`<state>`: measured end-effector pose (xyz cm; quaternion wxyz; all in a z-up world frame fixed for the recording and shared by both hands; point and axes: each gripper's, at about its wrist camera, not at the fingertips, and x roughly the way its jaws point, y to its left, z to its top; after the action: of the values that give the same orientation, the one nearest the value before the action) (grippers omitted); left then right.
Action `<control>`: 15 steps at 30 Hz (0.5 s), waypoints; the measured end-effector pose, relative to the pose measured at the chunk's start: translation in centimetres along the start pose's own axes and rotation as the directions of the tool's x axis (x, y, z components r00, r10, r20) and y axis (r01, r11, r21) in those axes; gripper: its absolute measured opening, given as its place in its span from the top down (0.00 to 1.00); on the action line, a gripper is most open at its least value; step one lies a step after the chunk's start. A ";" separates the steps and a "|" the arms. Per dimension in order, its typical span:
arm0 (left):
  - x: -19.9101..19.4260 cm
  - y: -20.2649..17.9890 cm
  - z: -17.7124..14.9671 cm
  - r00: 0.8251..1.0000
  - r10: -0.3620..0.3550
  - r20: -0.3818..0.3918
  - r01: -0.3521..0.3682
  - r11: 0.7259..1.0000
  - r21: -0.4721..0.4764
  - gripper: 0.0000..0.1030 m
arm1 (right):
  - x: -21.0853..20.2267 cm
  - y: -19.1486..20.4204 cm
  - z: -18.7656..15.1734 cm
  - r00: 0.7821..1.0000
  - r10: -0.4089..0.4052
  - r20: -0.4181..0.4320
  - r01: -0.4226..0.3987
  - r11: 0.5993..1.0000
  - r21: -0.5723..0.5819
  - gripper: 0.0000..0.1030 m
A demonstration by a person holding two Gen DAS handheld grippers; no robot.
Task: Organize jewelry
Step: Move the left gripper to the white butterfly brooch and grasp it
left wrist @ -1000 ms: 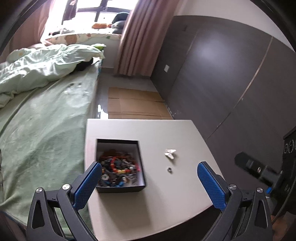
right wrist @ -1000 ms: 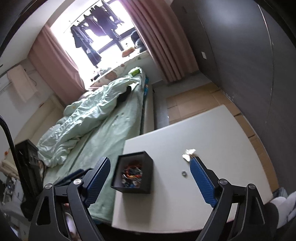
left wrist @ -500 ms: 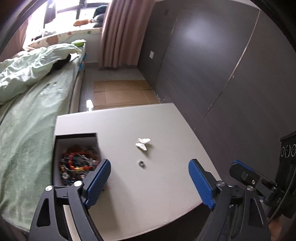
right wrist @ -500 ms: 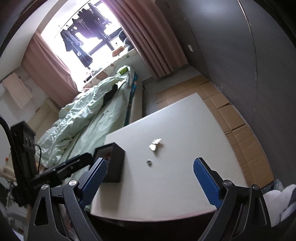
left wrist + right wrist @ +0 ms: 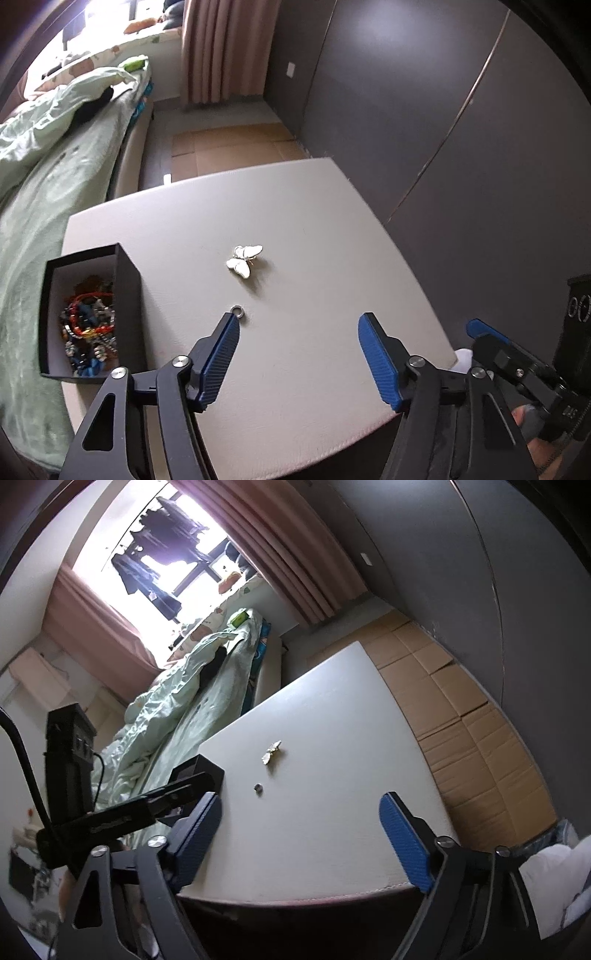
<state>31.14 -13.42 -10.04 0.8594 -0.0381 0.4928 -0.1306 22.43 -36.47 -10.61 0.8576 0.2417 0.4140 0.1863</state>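
Left tool (image 5: pixel 297 321) gapes; ring (image 5: pixel 238 311) beside fingertip.

butterfly brooch (image 5: pixel 244 260): I see white wings, gold trim, lying flat mid-table | ring (image 5: pixel 238 311): small silver band, flat on table, near the brooch on my side, apart from it | jewelry box (image 5: pixel 127 291): black, open, upright at left table edge, holds tangled colourful beads and chains
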 end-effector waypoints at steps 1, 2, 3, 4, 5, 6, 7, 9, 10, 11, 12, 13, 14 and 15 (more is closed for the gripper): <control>0.5 0.1 0.1 1.000 0.004 -0.005 -0.005 1.000 -0.002 0.38 | 0.2 -0.5 0.0 1.000 -0.001 -0.002 0.001 1.000 0.011 0.19; 1.0 0.2 0.3 1.000 0.012 -0.010 -0.012 1.000 -0.005 0.39 | 0.3 -0.7 -0.1 1.000 -0.004 -0.004 0.004 1.000 0.015 0.19; 1.7 0.5 0.5 1.000 0.020 -0.017 -0.020 1.000 -0.010 0.40 | 0.4 -0.9 -0.1 1.000 -0.005 -0.007 0.005 1.000 0.018 0.19; 2.2 0.7 0.7 0.999 0.022 -0.024 -0.023 1.000 -0.014 0.41 | 0.6 -1.2 -0.1 1.000 -0.007 -0.012 0.007 1.000 0.022 0.19; 2.8 0.9 0.9 0.999 0.023 -0.032 -0.024 1.000 -0.020 0.41 | 0.7 -1.5 -0.2 1.000 -0.007 -0.014 0.008 1.000 0.024 0.19; 3.5 1.3 1.1 0.999 0.025 -0.042 -0.026 0.999 -0.026 0.42 | 0.8 -1.7 -0.2 1.000 -0.009 -0.016 0.009 1.000 0.026 0.19; 3.9 1.3 1.1 0.998 0.030 -0.046 -0.031 0.999 -0.029 0.44 | 1.1 -1.9 -0.2 1.000 -0.011 -0.020 0.011 1.000 0.026 0.19; 4.9 1.7 1.2 0.998 0.039 -0.058 -0.041 0.999 -0.029 0.44 | 1.4 -2.3 -0.1 1.000 -0.013 -0.025 0.014 0.999 0.030 0.19; 5.3 1.8 1.3 0.997 0.040 -0.060 -0.042 0.999 -0.030 0.45 | 1.6 -2.5 -0.1 1.000 -0.014 -0.028 0.015 0.999 0.033 0.19; 5.7 2.0 1.4 0.997 0.043 -0.062 -0.045 0.998 -0.033 0.45 | 1.9 -2.5 -0.2 0.999 -0.016 -0.032 0.017 0.999 0.034 0.20; 6.1 2.3 1.5 0.997 0.046 -0.063 -0.049 0.998 -0.037 0.45 | 2.1 -2.5 -0.2 0.999 -0.020 -0.036 0.021 0.999 0.033 0.21; 6.4 2.4 1.6 0.997 0.049 -0.064 -0.052 0.998 -0.042 0.45 | 2.4 -2.5 -0.1 0.999 -0.026 -0.041 0.027 0.999 0.030 0.23; 6.7 2.6 1.7 0.997 0.052 -0.065 -0.055 0.997 -0.047 0.45 | 2.9 -2.4 0.0 0.998 -0.034 -0.049 0.035 0.999 0.023 0.26; 7.0 2.9 1.9 0.996 0.055 -0.067 -0.059 0.997 -0.055 0.45 | 3.1 -2.4 -0.1 0.998 -0.042 -0.053 0.043 0.999 0.017 0.27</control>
<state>36.67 -12.54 -15.52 0.8449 -0.0441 0.5249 -0.0929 24.45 -36.84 -13.94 0.8481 0.2355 0.4429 0.1705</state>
